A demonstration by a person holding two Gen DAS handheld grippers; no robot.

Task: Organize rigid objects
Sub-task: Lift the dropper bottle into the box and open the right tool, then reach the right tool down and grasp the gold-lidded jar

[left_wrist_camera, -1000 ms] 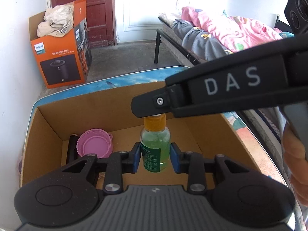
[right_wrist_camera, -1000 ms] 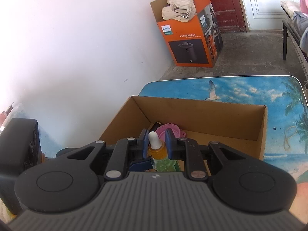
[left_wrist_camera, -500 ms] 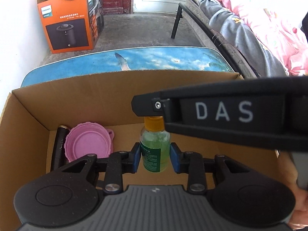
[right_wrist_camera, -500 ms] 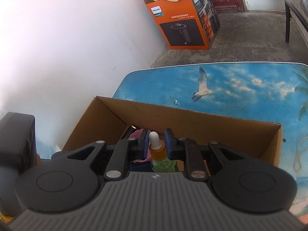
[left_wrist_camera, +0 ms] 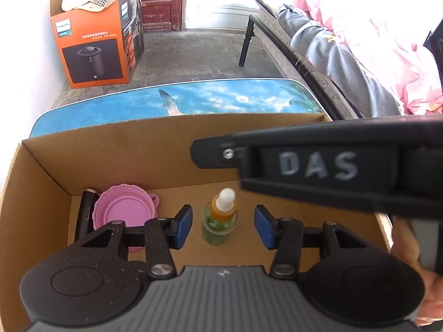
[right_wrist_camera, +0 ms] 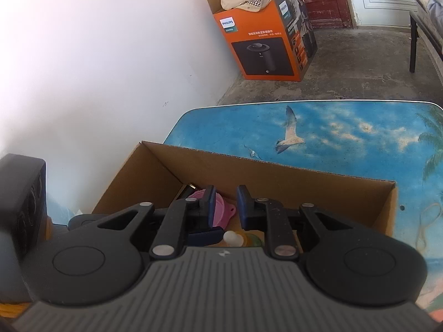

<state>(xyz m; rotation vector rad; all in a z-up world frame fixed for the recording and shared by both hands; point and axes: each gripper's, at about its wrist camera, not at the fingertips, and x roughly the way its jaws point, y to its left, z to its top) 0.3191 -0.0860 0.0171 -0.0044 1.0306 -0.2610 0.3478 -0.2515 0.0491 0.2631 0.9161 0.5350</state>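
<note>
My left gripper (left_wrist_camera: pixel 223 222) is opening, with its 2 blue pads (left_wrist_camera: pixel 182 225) on either side of the bottle (left_wrist_camera: pixel 217 229). The pads do not touch it, so the bottle is released. It stands upright on the floor of the box (left_wrist_camera: pixel 124 155), near the middle. It has green liquid, an orange collar and a white dropper tip.

To its left in the box lies a pink lid (left_wrist_camera: pixel 124 207). A dark tube (left_wrist_camera: pixel 87 207) lies just beside the lid, along the left wall.

My right gripper (right_wrist_camera: pixel 224 202) is clenched to a narrow gap with nothing in it. In the left wrist view it reaches over the box from the right, above the bottle and apart from it. The box sits on the blue bench (right_wrist_camera: pixel 346 135), at its left end.
</note>
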